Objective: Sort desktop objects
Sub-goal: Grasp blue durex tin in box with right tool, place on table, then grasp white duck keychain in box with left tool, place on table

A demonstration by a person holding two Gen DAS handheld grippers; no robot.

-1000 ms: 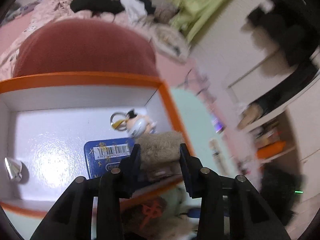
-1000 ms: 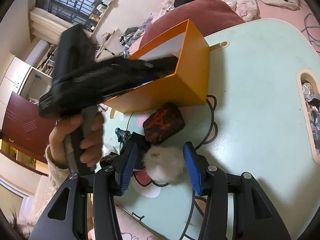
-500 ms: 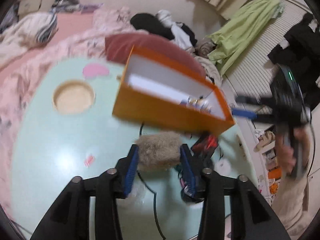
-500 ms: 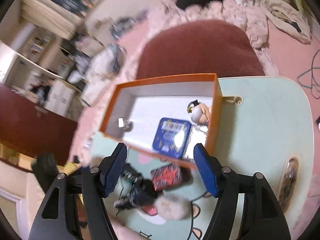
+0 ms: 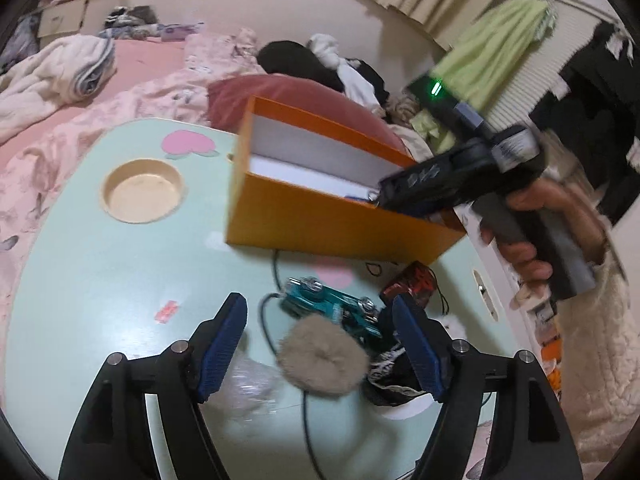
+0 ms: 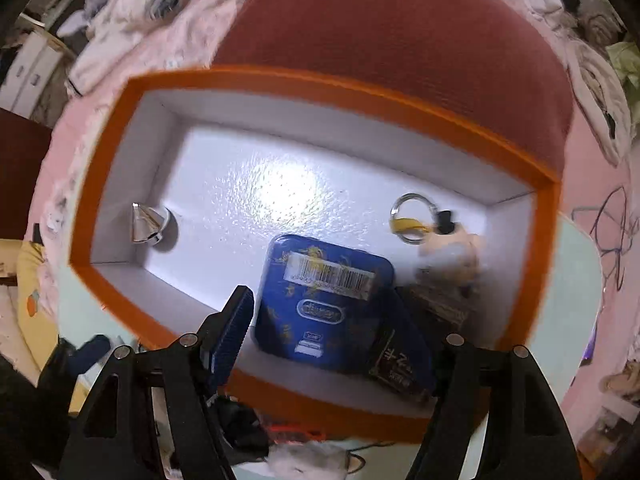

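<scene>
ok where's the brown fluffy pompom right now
In the left wrist view the brown pompom lies on the mint table between the open left gripper's fingers, just in front of the teal gadget.

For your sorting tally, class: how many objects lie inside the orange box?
4: a silver cone at left, a blue tin in the middle, a keyring figure at right, a dark packet below it. The right gripper may hide more.

the left gripper [image 5: 320, 344] has opened and let go of the grey-brown fluffy pompom [image 5: 323, 361], which now lies on the pale green table [image 5: 80, 272]. the right gripper [image 6: 326, 344], wide open, has moved over the orange cardboard box [image 6: 332, 84].
</scene>
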